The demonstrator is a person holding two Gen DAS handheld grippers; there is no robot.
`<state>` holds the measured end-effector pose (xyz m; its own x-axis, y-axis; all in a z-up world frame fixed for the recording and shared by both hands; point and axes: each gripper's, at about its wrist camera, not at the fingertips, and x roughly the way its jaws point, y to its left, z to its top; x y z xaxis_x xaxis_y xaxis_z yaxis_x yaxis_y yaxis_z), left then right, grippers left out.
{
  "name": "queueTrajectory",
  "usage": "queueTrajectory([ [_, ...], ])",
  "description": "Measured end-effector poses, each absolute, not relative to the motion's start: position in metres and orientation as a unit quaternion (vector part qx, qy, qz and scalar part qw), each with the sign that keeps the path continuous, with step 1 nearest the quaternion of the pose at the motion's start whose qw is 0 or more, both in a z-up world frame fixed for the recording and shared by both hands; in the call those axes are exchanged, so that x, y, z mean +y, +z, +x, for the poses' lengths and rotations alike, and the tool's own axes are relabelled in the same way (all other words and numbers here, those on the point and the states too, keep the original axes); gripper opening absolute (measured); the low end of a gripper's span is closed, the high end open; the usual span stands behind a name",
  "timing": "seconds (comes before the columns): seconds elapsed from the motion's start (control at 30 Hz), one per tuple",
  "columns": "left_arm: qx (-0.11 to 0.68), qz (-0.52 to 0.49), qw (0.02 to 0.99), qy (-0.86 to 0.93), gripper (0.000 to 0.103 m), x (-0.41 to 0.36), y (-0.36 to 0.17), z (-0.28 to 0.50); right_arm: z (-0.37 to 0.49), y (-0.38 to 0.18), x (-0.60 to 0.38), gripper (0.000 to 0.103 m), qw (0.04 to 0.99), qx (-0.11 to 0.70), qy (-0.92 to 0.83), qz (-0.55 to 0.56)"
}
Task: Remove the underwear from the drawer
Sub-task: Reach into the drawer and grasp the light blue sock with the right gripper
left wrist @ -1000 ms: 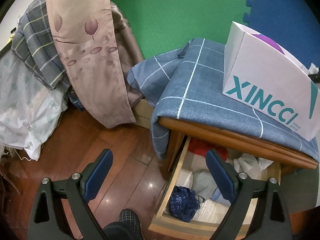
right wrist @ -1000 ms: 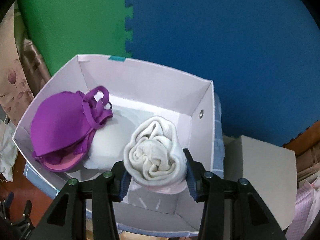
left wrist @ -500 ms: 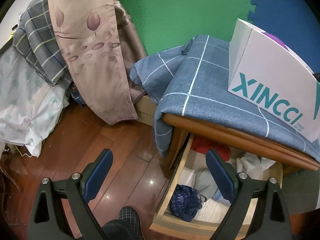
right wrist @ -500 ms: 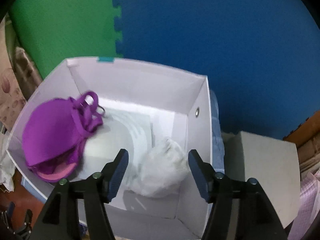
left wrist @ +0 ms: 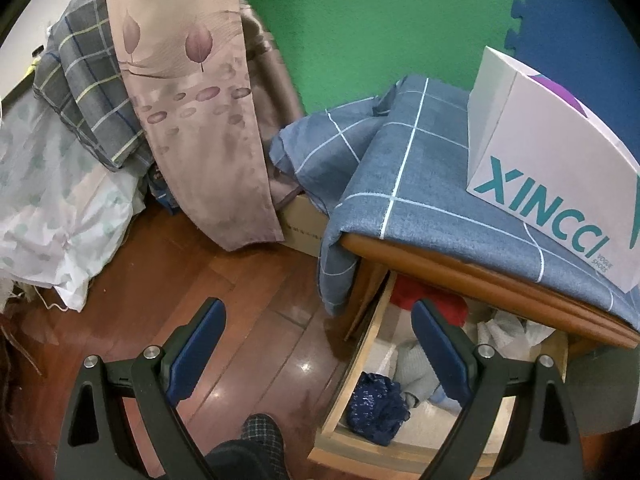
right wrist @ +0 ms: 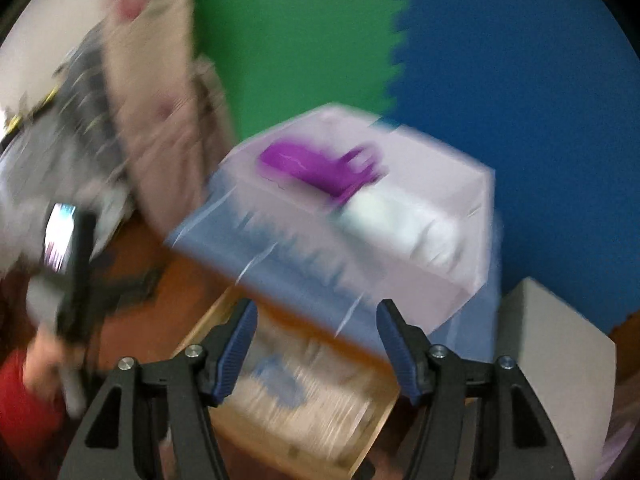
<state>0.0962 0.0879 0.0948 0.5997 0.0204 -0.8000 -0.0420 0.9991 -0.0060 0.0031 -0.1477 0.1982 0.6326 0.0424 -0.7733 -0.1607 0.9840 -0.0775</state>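
Open drawer [left wrist: 404, 440] below the white box [left wrist: 560, 184], left gripper [left wrist: 320, 344] fingers released above it, right gripper [right wrist: 316, 336] fingers released, empty, blurred.

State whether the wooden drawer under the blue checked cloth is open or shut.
Open: the drawer is pulled out, showing a dark blue garment inside.

White box [right wrist: 404, 264] on blue cloth [right wrist: 280, 260] — purple bra [right wrist: 316, 168], white roll [right wrist: 384, 216] inside; open drawer [right wrist: 304, 408] below; right gripper [right wrist: 316, 344] jaws apart, empty; view blurred.
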Motion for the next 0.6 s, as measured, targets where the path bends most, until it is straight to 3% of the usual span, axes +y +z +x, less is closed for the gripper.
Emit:
queueTrajectory([
  [0.23, 0.453, -0.009, 0.891, 0.017, 0.093, 0.088, 0.094, 0.096, -0.012, 0.097, -0.099, 0.064, 0.829, 0.523, 0.141, -0.14],
  [0.6, 0.457, -0.012, 0.889, 0.02, 0.093, 0.091, 0.092, 0.099, 0.05, -0.022, -0.097, 0.064, 0.756, 0.61, 0.156, -0.179],
])
